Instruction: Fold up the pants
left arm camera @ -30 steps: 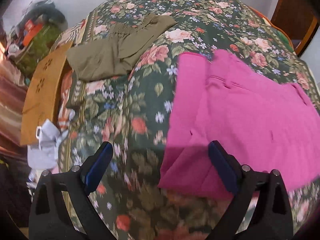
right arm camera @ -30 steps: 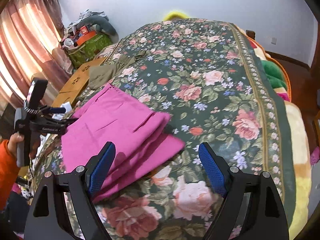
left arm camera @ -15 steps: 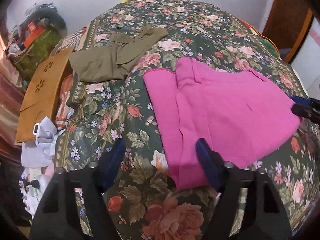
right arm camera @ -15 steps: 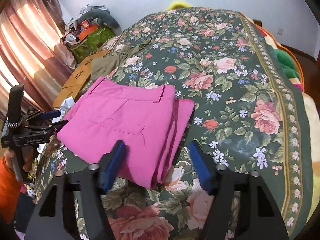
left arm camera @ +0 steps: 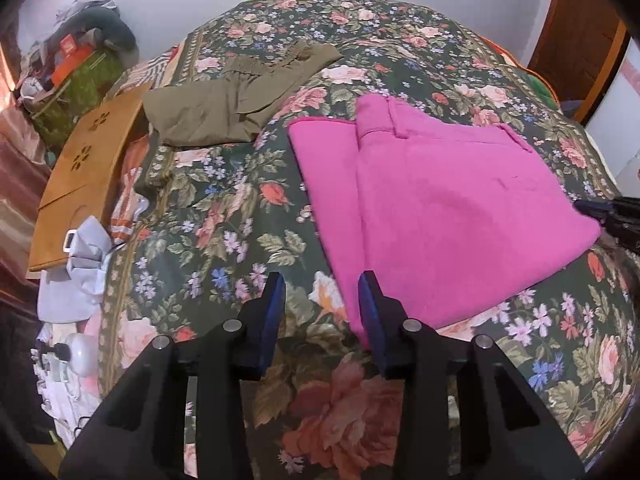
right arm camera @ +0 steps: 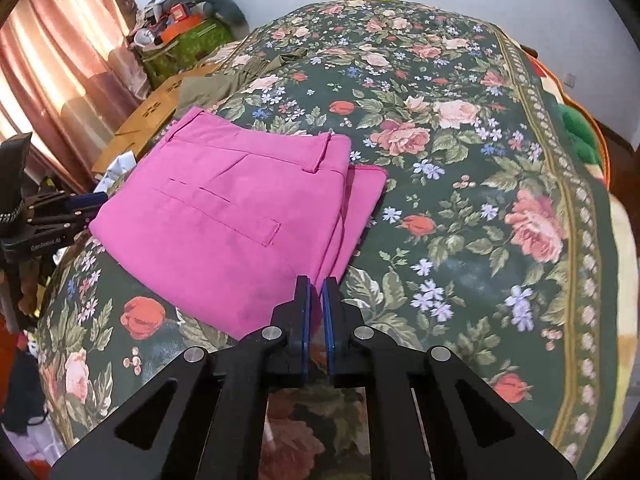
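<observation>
- Pants [right arm camera: 236,216], bright pink ones, lay folded in a neat flat stack on the flowery bed cover [right arm camera: 460,184].
- From my right claw [right arm camera: 315,292] the stack sat at about ten o'clock, and its near corner came right up to my tips.
- My right claw was pressed together. It had just been closing. A bit of pink showed between the blue pads, so I think it pinched that corner, but I could not tell for sure.
- My left claw [left arm camera: 322,300] was part way spread and had just been closing too. The pink edge was at its right finger, at about one o'clock. Nothing was squeezed between its pads.
- Most of the job looked done to me: legs together, waist on top, edges mostly lined up.
- What may have been left was one more fold, or just a little tidy.
- Olive green pants [left arm camera: 236,96] lay far off at eleven o'clock, maybe waiting for their turn.
</observation>
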The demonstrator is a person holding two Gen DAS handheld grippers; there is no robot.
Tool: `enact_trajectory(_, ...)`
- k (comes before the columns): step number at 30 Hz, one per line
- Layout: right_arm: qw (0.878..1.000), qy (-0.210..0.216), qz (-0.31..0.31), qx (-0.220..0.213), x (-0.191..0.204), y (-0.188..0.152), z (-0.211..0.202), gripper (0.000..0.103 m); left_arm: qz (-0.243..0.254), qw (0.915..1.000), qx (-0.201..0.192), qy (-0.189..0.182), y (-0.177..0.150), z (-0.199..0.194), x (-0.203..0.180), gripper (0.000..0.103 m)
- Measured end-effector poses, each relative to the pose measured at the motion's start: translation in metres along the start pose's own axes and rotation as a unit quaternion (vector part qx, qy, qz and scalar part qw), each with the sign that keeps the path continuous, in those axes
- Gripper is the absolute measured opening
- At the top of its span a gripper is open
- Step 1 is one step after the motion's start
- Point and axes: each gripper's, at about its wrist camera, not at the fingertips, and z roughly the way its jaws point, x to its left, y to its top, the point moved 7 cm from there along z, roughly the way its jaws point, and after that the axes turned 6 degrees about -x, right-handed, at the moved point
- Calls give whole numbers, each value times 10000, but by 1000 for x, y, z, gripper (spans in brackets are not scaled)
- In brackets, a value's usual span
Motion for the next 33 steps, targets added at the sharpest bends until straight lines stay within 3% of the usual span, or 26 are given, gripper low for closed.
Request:
enact_trajectory(5, 9999, 15, 116, 8, -9, 10, -11, 9, -11, 9999, -77, 134, 7, -9, 10, 40)
enact_trajectory(8, 9996, 12, 195, -212, -13, 25, -17, 24, -4, 9994, -279, 199, 22, -18, 14, 41)
enact_trajectory(10, 9990, 7, 241, -376, -15, 36, -19, 35, -89, 9993, -367, 86, 34, -21, 14, 54)
enact_trajectory(13, 9982, -16, 270, -544, -16, 54, -17, 41, -174, 9984, -539, -28, 55, -21, 9, 64)
enact_trajectory(23, 9995, 61, 145, -271, -16, 82, 30, 44, 25, 9985, -406, -376, 110, 21, -24, 65)
enact_trajectory(33, 9996, 265, 82, 73, -16, 75, 66, 42, -30, 9991, -11, -426, 108, 72, -32, 65)
